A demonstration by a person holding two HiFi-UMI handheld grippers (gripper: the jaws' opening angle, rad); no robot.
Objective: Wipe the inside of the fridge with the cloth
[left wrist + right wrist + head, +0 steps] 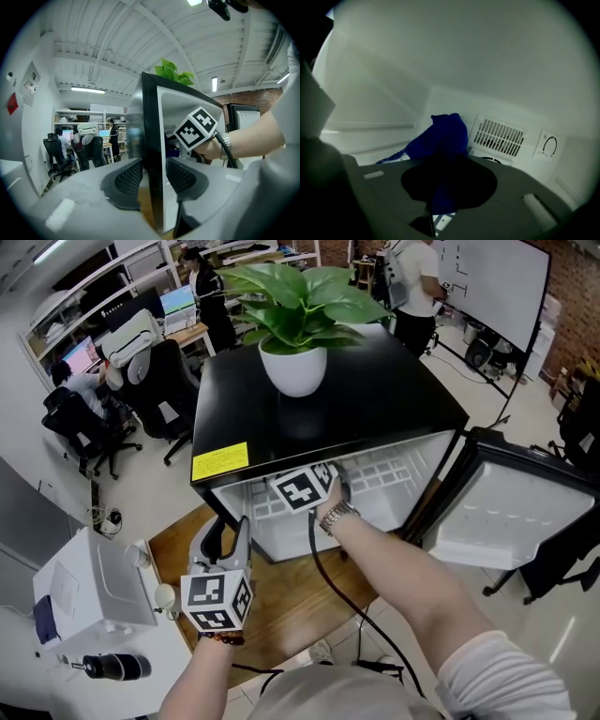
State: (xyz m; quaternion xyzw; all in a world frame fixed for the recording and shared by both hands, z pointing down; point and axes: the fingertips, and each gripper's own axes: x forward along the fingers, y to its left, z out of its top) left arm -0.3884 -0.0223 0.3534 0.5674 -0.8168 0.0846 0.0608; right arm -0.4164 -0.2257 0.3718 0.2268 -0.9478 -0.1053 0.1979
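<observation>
Blue cloth [440, 136] is pinched between the narrowly set jaws of the right hand-held gripper [447, 180], with a bunched end standing up ahead of the tips. That hand-held gripper is reached well inside the fridge [375, 399], and the cloth is carried near the back wall, just left of the vent [499, 136] and the dial [549, 146].

The left hand-held gripper [153, 174] is set astride the front edge of the fridge's left wall; its jaws appear closed on that edge, seemingly to steady the cabinet.

Wiping is judged to be under way. No dirt or wet streaks can be made out, so the parts already cleaned cannot be told from those left.

Open room is seen to the cloth's left, up to a ledge [370, 125] on the side wall. To the right, the vent and dial are raised edges where the cloth could catch. The door [525, 512] is swung wide, so the opening is free. A plant [295, 324] is stood on top.
</observation>
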